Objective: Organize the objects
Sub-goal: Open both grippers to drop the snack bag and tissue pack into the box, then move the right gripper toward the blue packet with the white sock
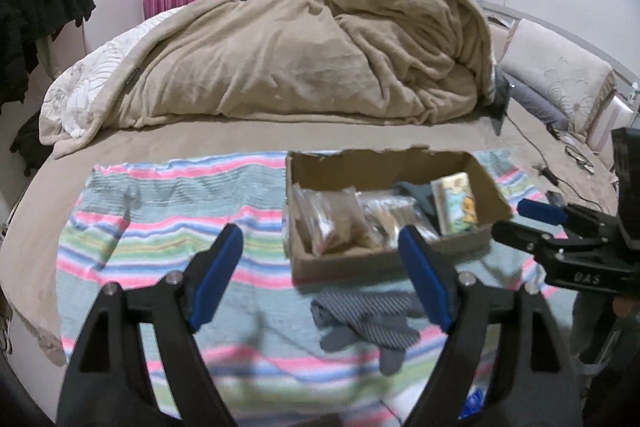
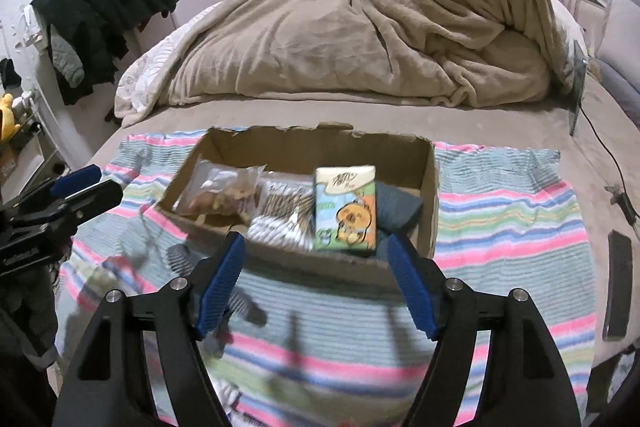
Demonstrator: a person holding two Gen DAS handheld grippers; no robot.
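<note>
From the left wrist camera, the left gripper [image 1: 320, 263] stood wide, with nothing between its blue pads, hovering over the striped blanket [image 1: 168, 223] spread on the bed [image 1: 200, 143]. Just beyond it sat the cardboard box [image 1: 360, 259], already holding a bag of snacks [image 1: 336, 223], a clear packet [image 1: 390, 211], a tissue pack [image 1: 458, 203] and something dark grey behind it. A pair of striped grey socks [image 1: 364, 319] lay loose on the blanket in front of the box, close under the right-hand pad. The right gripper [image 1: 536, 223] showed at the right edge, seen side-on; how far its fingers were spread could not be told from this angle.

From the right wrist camera, the right gripper [image 2: 314, 279] was also wide and empty, aimed at the near wall of the box [image 2: 428, 187], with the tissue pack [image 2: 346, 211] standing tilted inside, just ahead. The socks [image 2: 180, 259] appeared only as a blurred patch at the left, near the left gripper [image 2: 80, 187].

The socks looked like the one item still outside. The risk seemed to be that a grab at such soft, flat fabric would pinch the blanket too, dragging it and shifting the box. One sock could also slip free and be left behind. A careless drop might knock over the tilted tissue pack.
</note>
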